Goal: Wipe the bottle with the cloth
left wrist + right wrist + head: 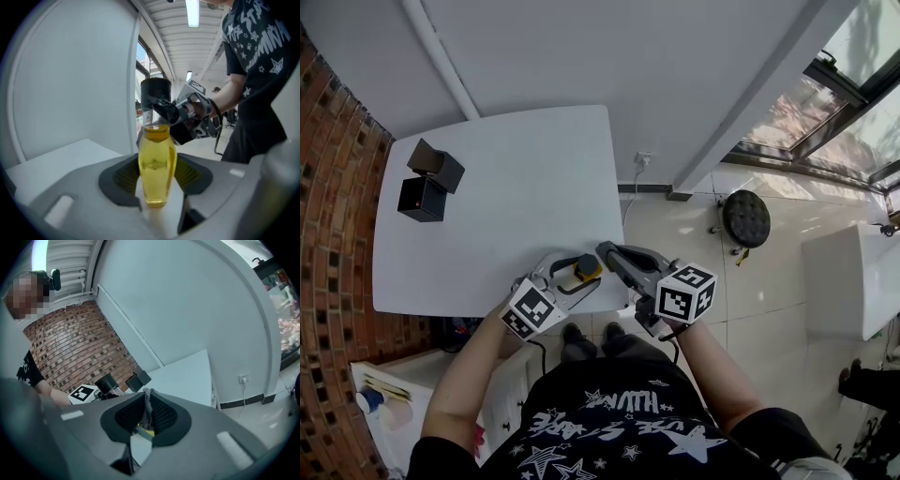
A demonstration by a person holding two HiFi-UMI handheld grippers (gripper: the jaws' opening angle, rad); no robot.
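A clear bottle (157,164) of yellow liquid with a black cap (155,93) stands upright between the ribbed pads (123,177) of my left gripper (157,180), which is shut on it. In the head view the bottle (579,273) is over the table's near edge, held by the left gripper (570,277). My right gripper (614,258) is just to its right, tips near the cap. Its jaws are shut on a thin grey cloth (147,409) pinched upright between the pads of the right gripper (147,417). The bottle cap (107,383) shows left of those jaws.
The white table (516,187) carries two black boxes (436,164) (422,199) at its far left. A brick wall runs along the left. A black stool (746,217) stands on the tiled floor to the right. A white wall lies behind the table.
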